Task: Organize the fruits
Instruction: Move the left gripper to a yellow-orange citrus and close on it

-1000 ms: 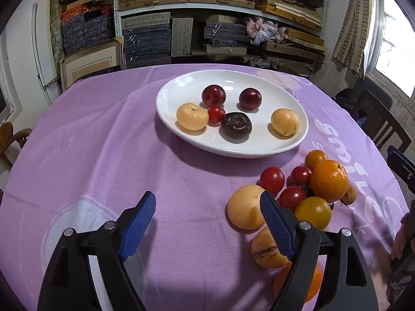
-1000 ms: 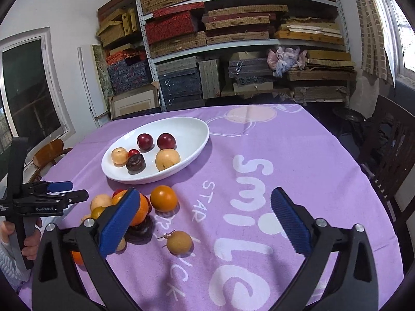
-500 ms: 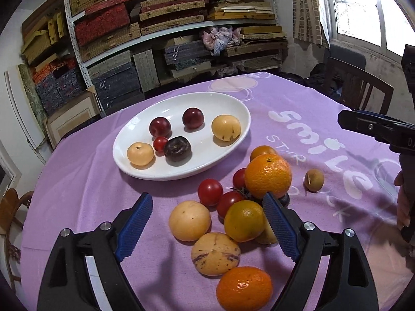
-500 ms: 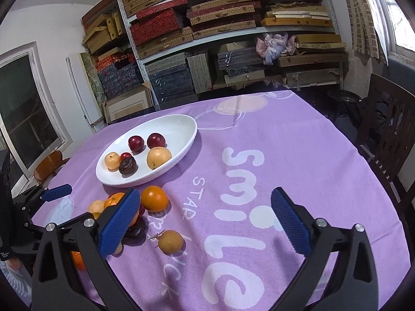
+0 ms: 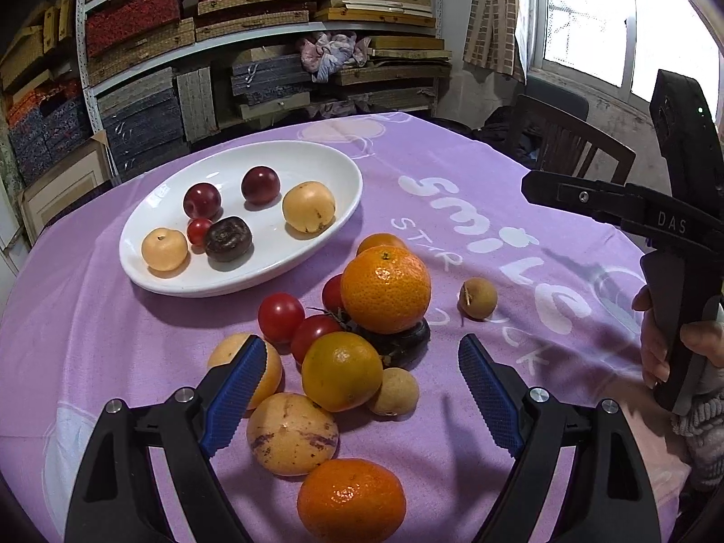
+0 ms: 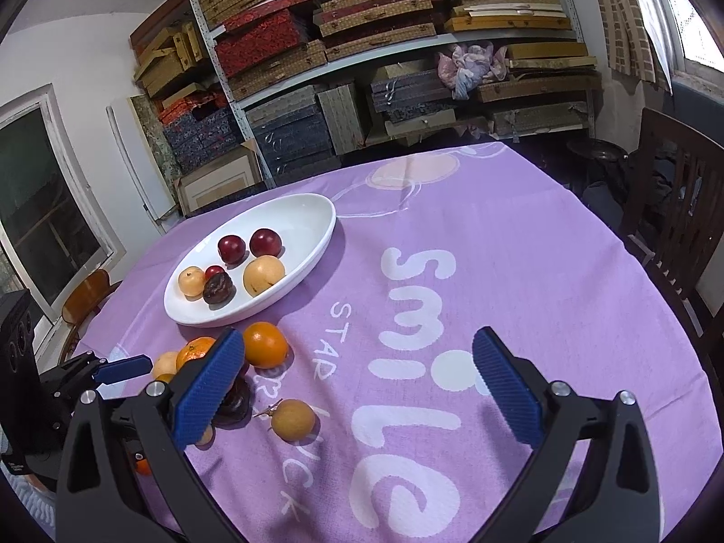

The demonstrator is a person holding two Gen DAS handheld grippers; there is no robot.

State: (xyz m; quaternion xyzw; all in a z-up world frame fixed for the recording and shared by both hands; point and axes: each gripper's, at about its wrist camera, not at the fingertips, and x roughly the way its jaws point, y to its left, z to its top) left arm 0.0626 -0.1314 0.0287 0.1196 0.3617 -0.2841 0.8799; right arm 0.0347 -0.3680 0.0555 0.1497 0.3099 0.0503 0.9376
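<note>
A white oval plate (image 5: 289, 267) (image 6: 298, 285) on the purple tablecloth holds two dark red plums, two yellow fruits, a cherry tomato and a dark brown fruit. A loose pile lies in front of it: a big orange (image 5: 385, 288), a green-orange mandarin (image 5: 341, 371), tomatoes (image 5: 280, 316), a speckled yellow fruit (image 5: 292, 433), another mandarin (image 5: 350, 500). A small brown longan (image 5: 477, 297) (image 6: 292, 419) lies apart. My left gripper (image 5: 357, 389) is open and empty, over the pile around the green-orange mandarin. My right gripper (image 6: 357, 384) is open and empty above bare cloth, right of the pile.
Shelves of stacked boxes (image 6: 362, 68) stand behind the round table. A dark wooden chair (image 6: 678, 208) stands at the right edge. A window (image 5: 588, 13) is at the far right. White "smile" lettering (image 6: 416, 316) marks the cloth.
My left gripper has swung right and moved in over the fruit pile, which now lies between its fingers. My right gripper has shifted slightly; both stay open.
</note>
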